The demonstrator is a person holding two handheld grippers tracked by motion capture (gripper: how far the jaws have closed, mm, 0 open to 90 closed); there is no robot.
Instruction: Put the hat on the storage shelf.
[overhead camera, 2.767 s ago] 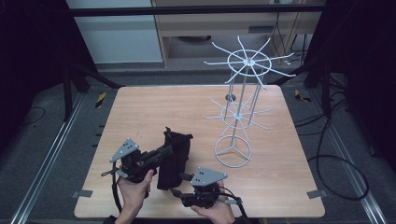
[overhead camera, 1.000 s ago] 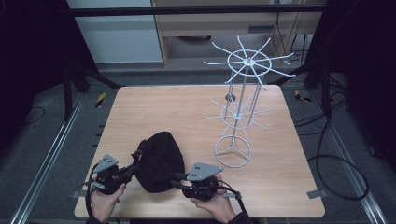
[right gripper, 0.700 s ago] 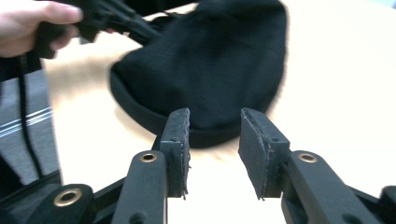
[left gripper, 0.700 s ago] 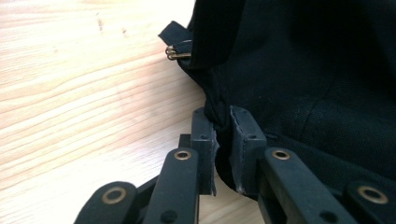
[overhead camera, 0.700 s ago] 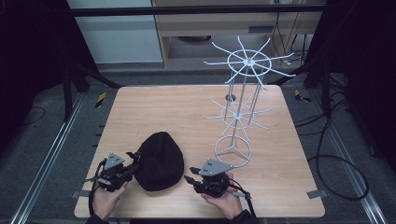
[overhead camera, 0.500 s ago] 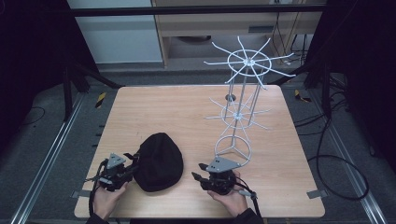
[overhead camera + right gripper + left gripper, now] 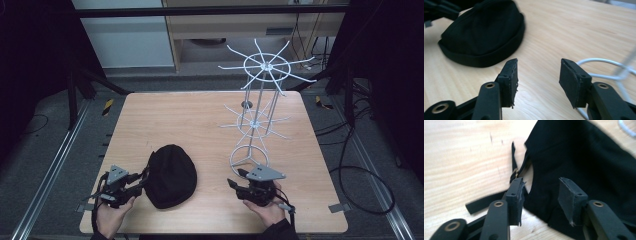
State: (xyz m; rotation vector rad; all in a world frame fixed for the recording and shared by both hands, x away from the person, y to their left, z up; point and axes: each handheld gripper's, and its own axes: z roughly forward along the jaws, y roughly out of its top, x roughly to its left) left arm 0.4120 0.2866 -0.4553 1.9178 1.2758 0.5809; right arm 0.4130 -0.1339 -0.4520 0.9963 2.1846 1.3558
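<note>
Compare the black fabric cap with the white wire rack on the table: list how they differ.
The black fabric cap is soft, dark and lies low and flat on the wooden table; the white wire rack is rigid, pale and stands tall and upright. The cap is a solid dome; the rack is open spokes on a ring base. Both rest on the table, neither held.

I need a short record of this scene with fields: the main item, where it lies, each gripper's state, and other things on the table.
main item: black cap, strap with buckle at its edge
place: flat on the wooden table, near the front edge
left gripper: jaws have just been opening; fingers astride the cap's edge, not pressing it
right gripper: jaws have just been opening; nothing between them, apart from the cap
other things: white wire rack, upright, base ring beside the right gripper
</note>
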